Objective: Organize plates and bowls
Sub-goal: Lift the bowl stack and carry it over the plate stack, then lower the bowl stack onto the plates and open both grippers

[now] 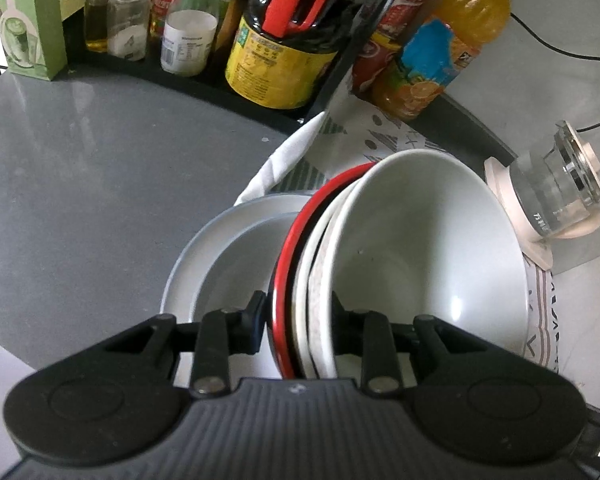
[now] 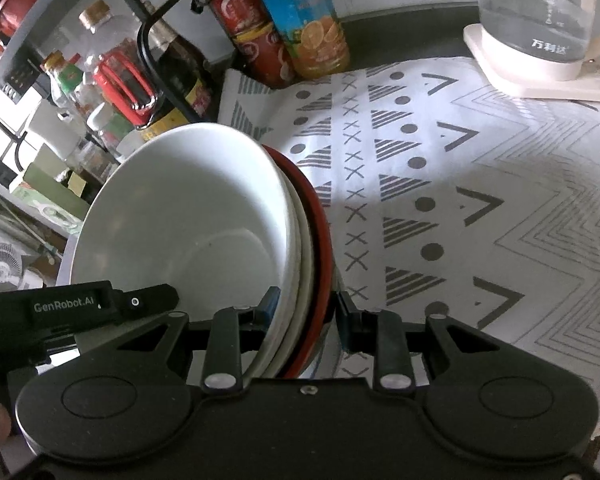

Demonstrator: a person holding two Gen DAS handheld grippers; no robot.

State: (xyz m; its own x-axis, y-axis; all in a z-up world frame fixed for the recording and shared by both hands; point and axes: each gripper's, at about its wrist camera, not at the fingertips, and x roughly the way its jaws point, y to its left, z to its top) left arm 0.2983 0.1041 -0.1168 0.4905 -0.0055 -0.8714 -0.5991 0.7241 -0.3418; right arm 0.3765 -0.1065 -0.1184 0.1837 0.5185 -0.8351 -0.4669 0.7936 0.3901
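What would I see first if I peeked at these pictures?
A stack of bowls, white ones nested in a red-rimmed one, sits in the middle, pinched at its edges by both the left gripper and the right gripper. Behind it stands a bright orange juice bottle, and a zigzag-patterned cloth lies underneath.

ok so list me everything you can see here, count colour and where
stack of bowls: several nested, white with one red-and-black, tilted, gripped at opposite rims by both grippers
plate: one, pale grey-white, below the stack on the left
patterned cloth: one, white with grey shapes, on the counter
counter: one, grey
glass kettle: one, clear on a cream base, far right
orange juice bottle: one, orange with blue label, at the back
red-label bottle: one, beside the juice
dark sauce bottle: one, yellow label, in the black rack
green carton: one, far left
left gripper: black, shut on the stack
right gripper: black, shut on the stack
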